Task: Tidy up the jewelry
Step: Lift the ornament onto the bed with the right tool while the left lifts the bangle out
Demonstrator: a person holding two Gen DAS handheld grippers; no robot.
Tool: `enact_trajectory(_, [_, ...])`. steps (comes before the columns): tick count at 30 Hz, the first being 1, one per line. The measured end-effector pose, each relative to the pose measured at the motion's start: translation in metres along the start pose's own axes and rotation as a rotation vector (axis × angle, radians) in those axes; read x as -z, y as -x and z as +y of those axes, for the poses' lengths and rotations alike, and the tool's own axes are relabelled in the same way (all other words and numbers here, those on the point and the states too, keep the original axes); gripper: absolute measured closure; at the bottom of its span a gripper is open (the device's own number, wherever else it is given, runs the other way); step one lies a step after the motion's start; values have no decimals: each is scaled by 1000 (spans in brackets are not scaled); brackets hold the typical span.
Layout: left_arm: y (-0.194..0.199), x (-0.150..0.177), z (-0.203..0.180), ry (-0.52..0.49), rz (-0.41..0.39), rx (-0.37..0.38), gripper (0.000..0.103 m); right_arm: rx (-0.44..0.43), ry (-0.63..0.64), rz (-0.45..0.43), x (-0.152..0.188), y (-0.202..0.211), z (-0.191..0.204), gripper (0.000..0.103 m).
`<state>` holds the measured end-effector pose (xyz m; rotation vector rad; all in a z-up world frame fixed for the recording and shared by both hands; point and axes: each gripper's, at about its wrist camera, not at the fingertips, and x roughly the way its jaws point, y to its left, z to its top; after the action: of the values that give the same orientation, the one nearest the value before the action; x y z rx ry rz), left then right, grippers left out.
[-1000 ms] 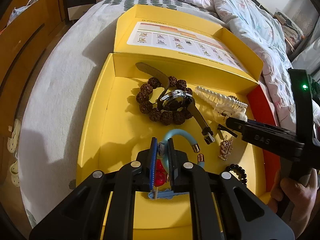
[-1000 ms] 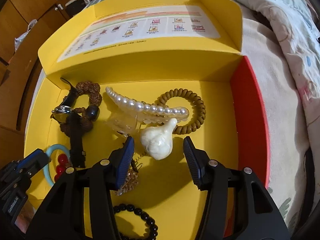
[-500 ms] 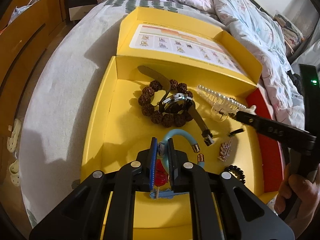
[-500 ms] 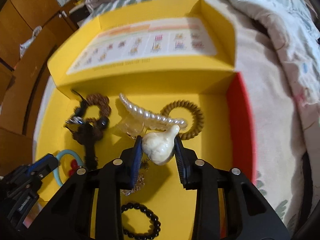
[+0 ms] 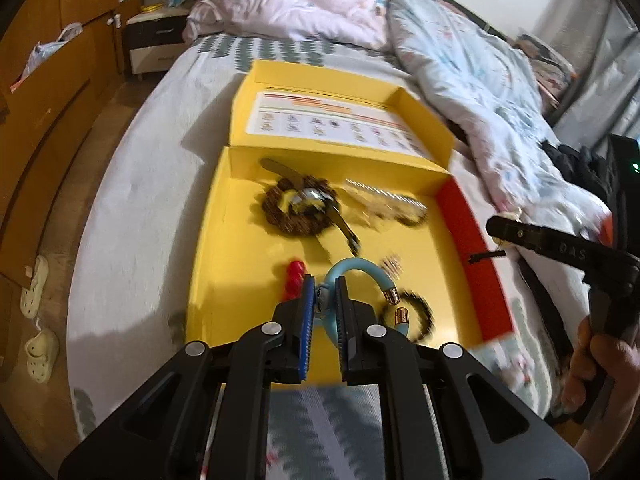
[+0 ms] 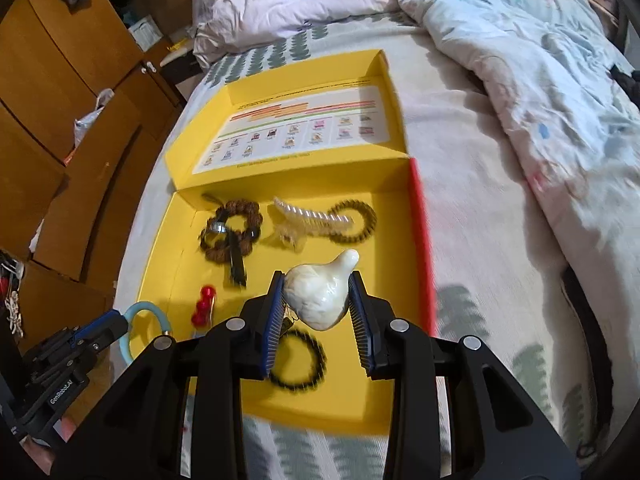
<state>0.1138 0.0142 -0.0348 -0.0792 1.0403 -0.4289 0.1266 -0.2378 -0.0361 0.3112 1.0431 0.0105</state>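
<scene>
Two bead bracelets (image 6: 231, 235) (image 6: 298, 362), one watch (image 6: 234, 250), one box (image 6: 420, 240).

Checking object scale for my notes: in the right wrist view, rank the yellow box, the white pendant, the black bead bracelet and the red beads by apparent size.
1. Yellow box
2. White pendant and black bead bracelet: alike; the pendant, held in the right gripper, is nearer the camera, so unsure
3. Red beads

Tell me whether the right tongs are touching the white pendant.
Touching. The right wrist view shows the right tongs shut on the white pendant: both ribbed pads press its sides with no gap, holding it lifted above the yellow box.
</scene>
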Motion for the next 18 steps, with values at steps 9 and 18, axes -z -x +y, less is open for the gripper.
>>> enact_trajectory(9, [24,80,-12,-47,74,17,93,53,-69,-17,63,58,-65,70])
enact_trajectory(18, [0,134,-14,-115,150,-71,93,101,-167,51,102,46,-132,70])
